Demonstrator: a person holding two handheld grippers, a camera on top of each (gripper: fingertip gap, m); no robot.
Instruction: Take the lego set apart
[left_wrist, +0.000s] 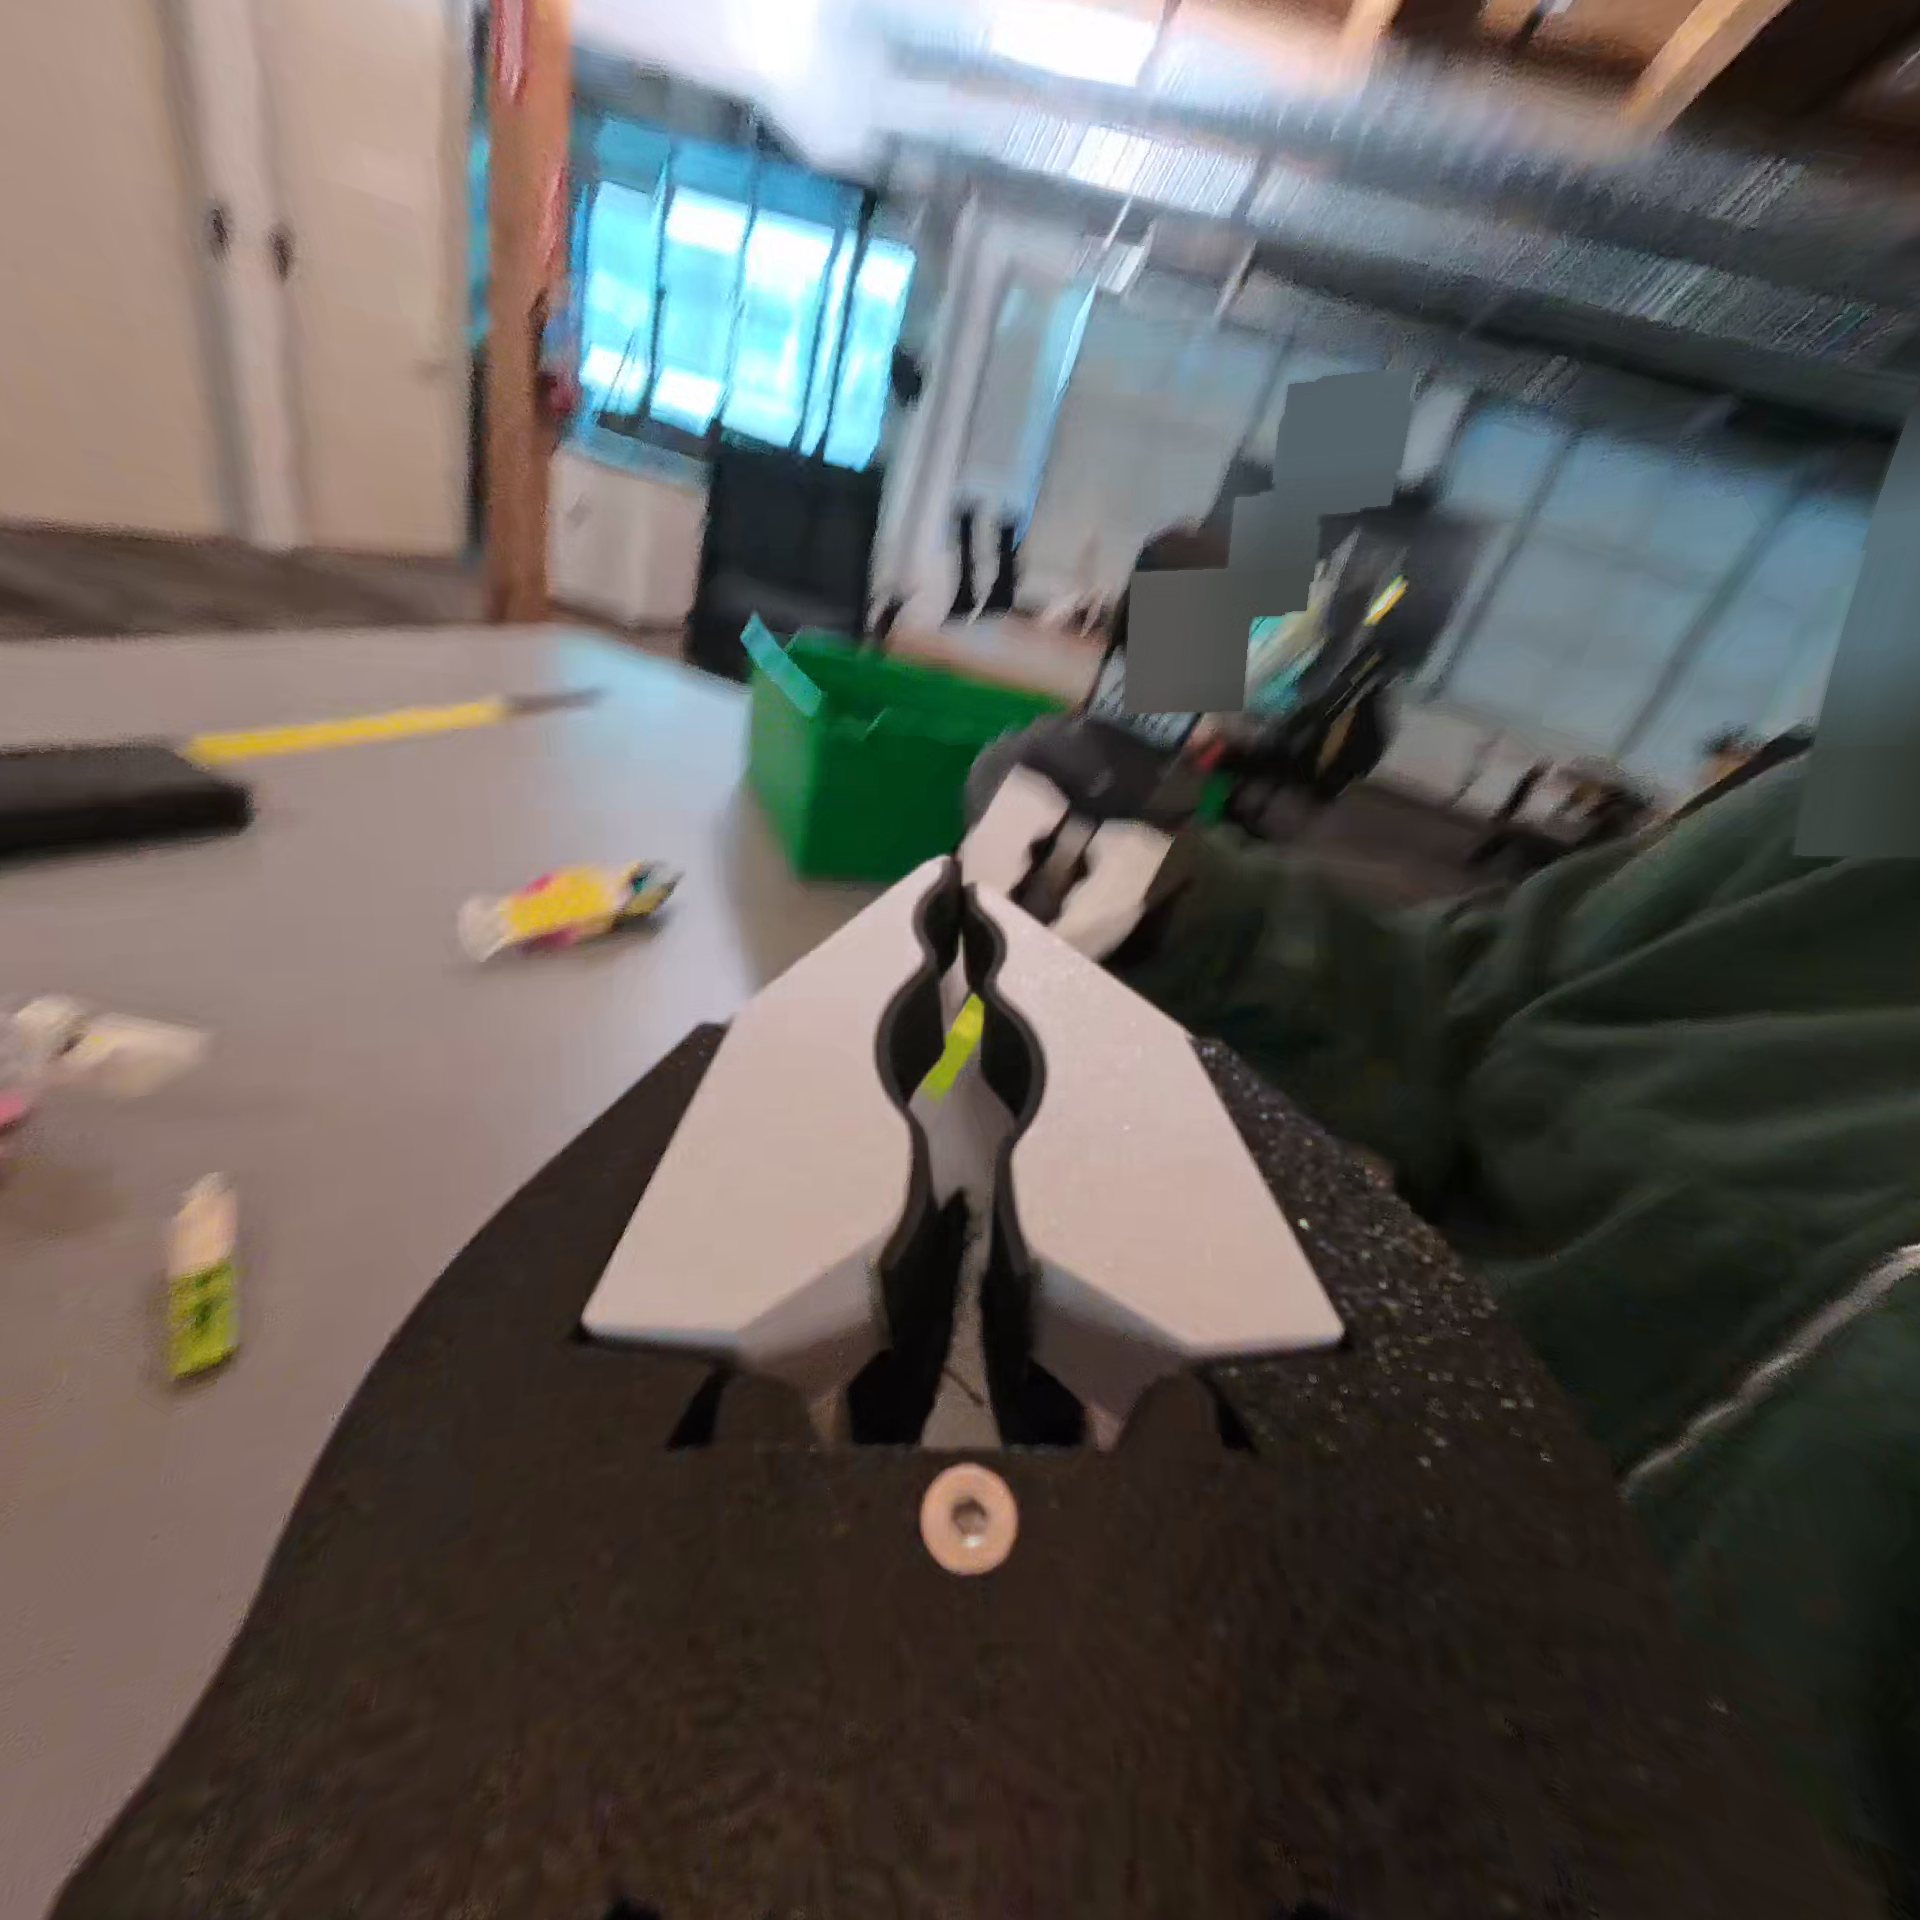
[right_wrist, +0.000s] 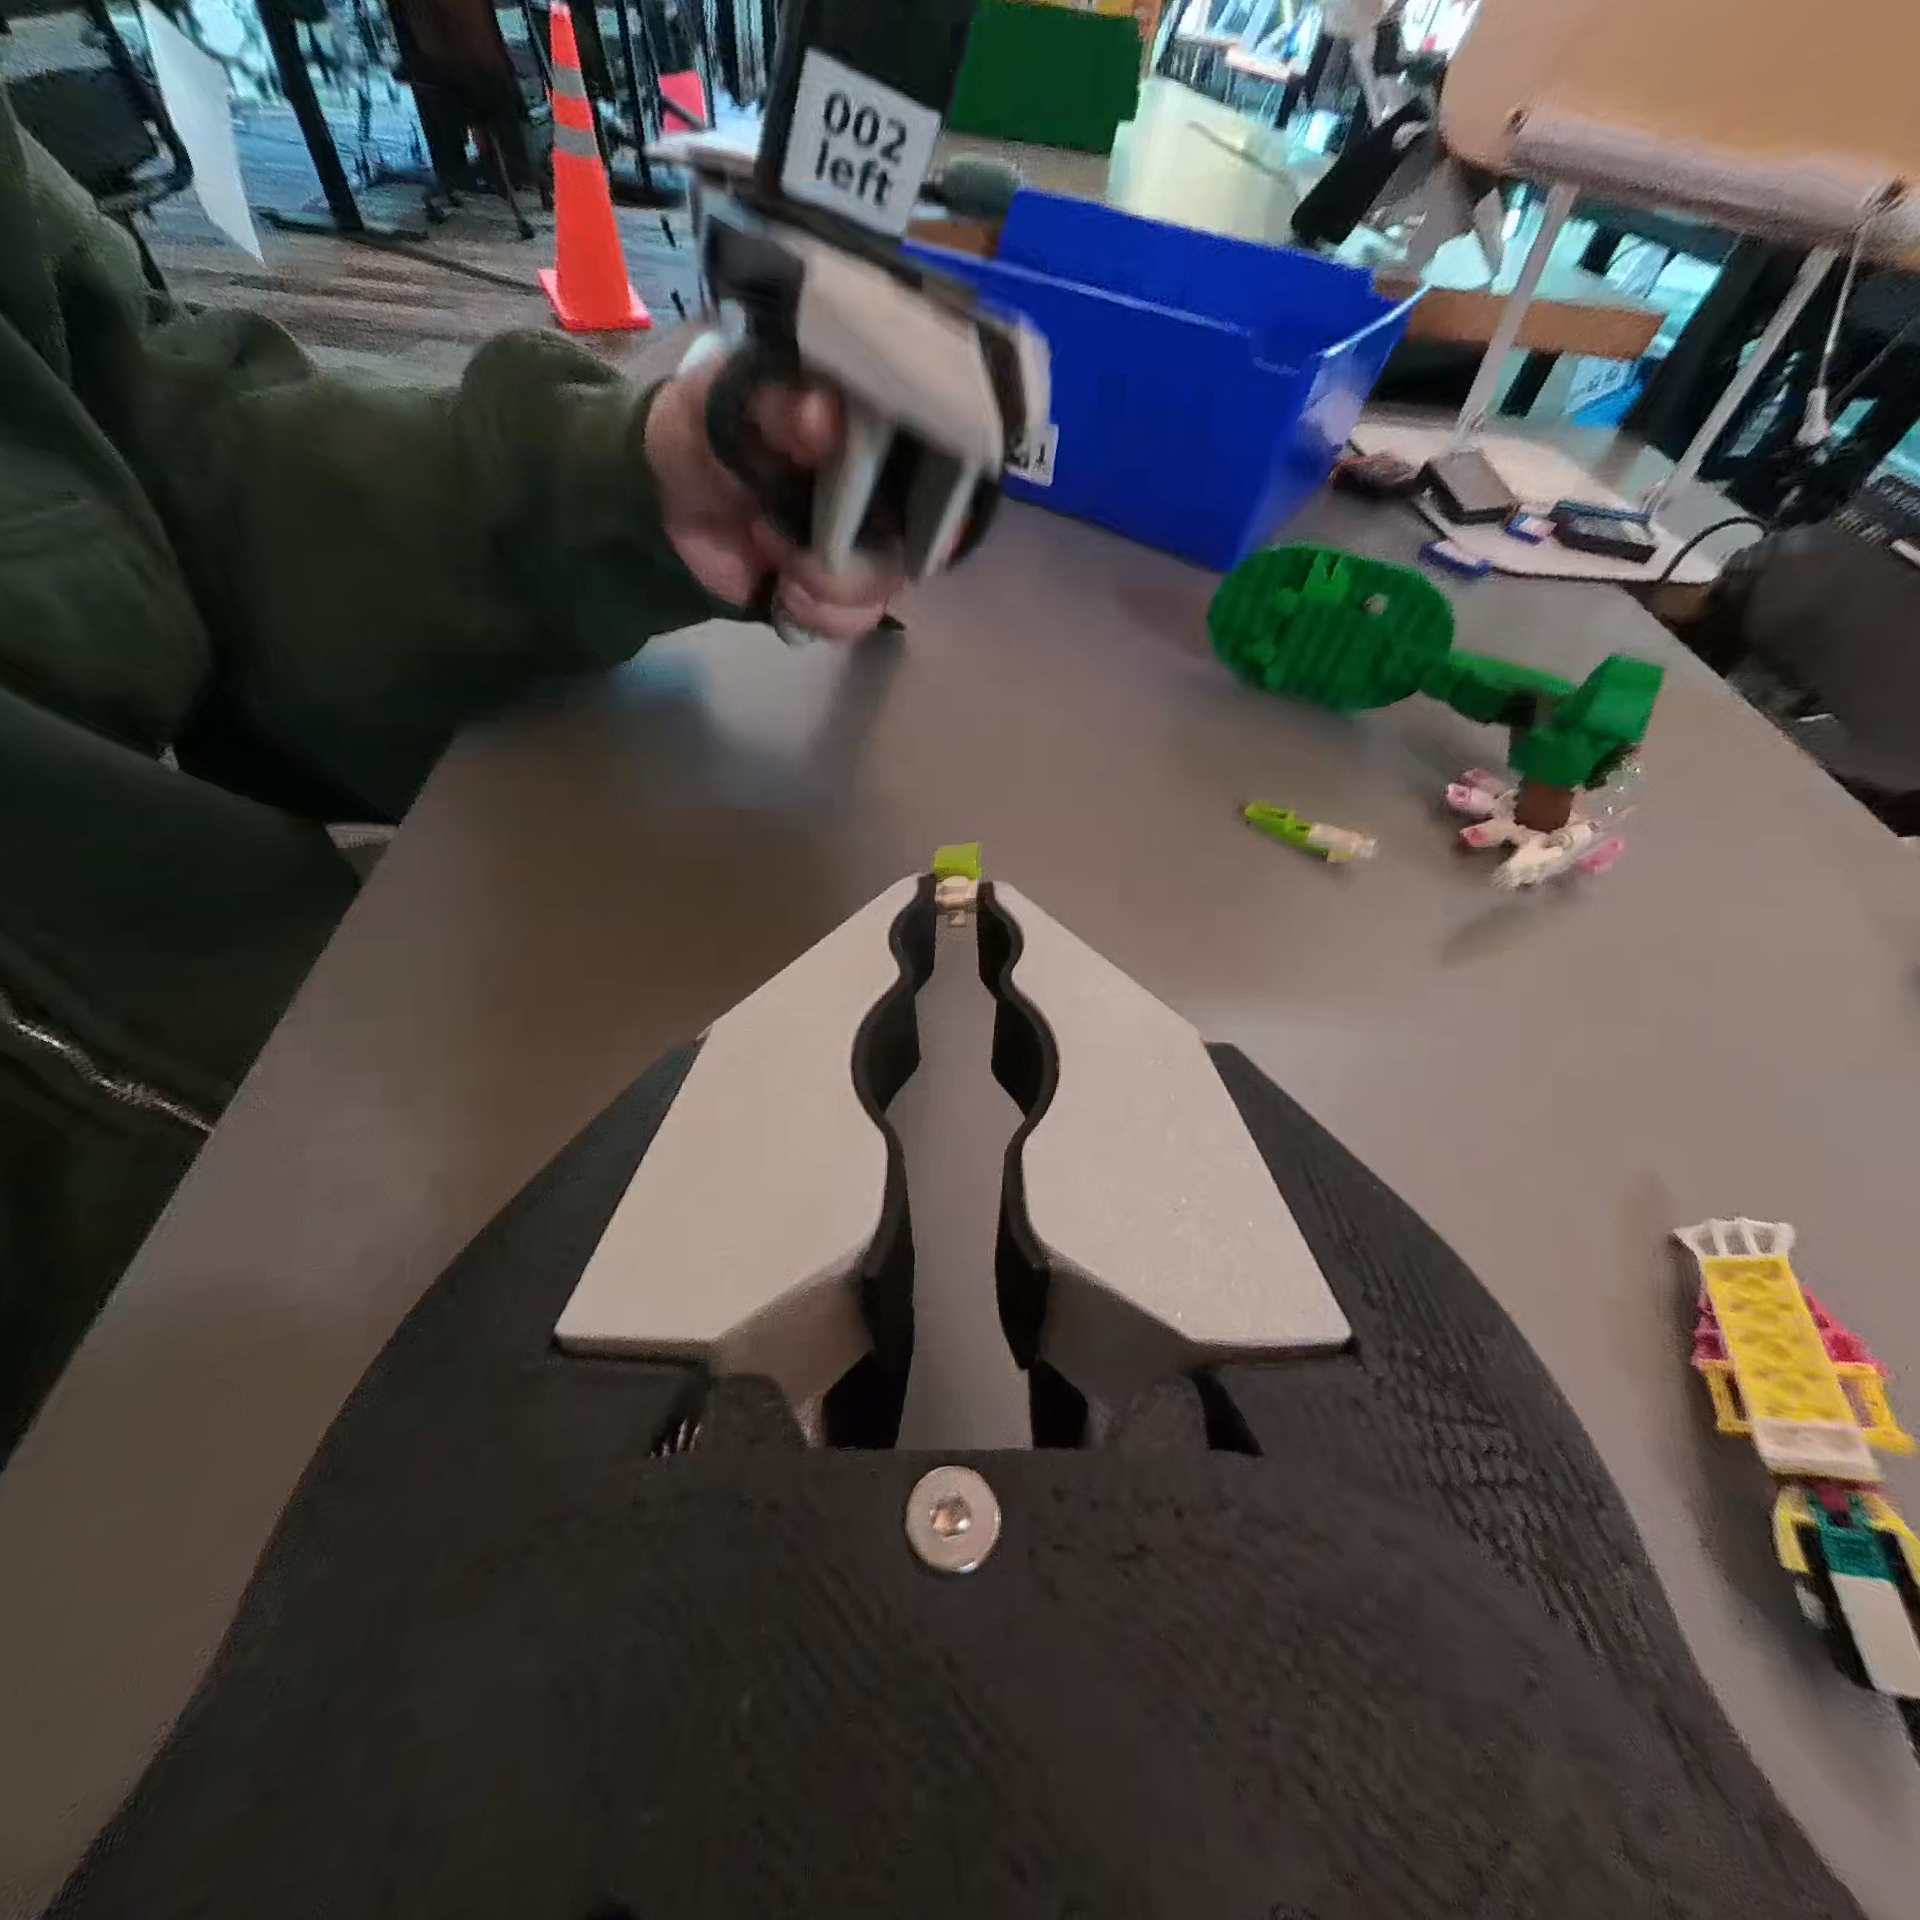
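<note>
My right gripper (right_wrist: 957, 883) is low over the grey table (right_wrist: 1195, 1018), its jaws nearly closed on a small lime-and-white lego piece (right_wrist: 957, 864) at the tips. My left gripper (left_wrist: 961, 896) is raised and tilted, jaws shut, with a lime green lego piece (left_wrist: 954, 1051) in the gap between its fingers. A hand holds the left gripper's body (right_wrist: 883, 416) up and to the left in the right wrist view. A green lego tree-like build (right_wrist: 1335, 629) lies on the table with a pink-white flower part (right_wrist: 1527, 831) at its end. A lime-white piece (right_wrist: 1311, 831) lies near it.
Yellow-pink lego builds (right_wrist: 1787, 1351) lie at the right edge. Loose pieces (left_wrist: 566, 904) (left_wrist: 203, 1283) lie to the left. A green bin (left_wrist: 883, 748), a blue bin (right_wrist: 1174, 364), a black pad (left_wrist: 104, 800) and a yellow-handled tool (left_wrist: 343, 727) stand farther off. A green sleeve (right_wrist: 312, 499) is at left.
</note>
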